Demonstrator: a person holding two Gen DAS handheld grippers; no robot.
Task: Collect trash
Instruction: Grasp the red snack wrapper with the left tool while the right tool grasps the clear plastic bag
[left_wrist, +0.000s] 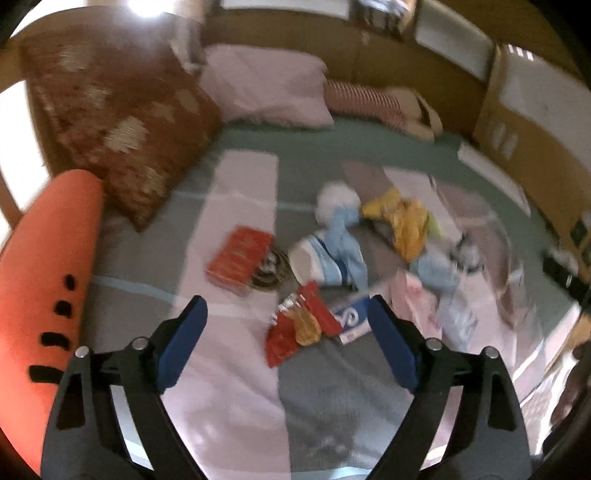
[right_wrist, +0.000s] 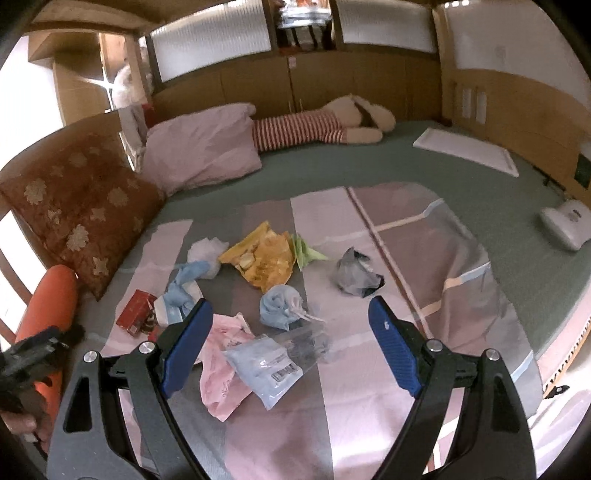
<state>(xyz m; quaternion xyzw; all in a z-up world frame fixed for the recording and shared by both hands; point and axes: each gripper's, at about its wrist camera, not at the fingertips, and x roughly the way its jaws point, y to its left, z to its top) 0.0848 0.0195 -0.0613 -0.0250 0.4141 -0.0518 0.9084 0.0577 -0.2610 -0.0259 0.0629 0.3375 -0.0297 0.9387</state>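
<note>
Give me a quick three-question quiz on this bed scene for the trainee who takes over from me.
1. True or false: the right tool is clamped on the pink bag.
2. Which piece of trash lies nearest in front of the left tool? A) red snack wrapper B) grey bag C) yellow wrapper
3. Fill in: the striped plush toy lies beside the pink ____ at the far end of the bed.

Key: 1 false, both tools are open and hold nothing; 2 A; 3 pillow.
</note>
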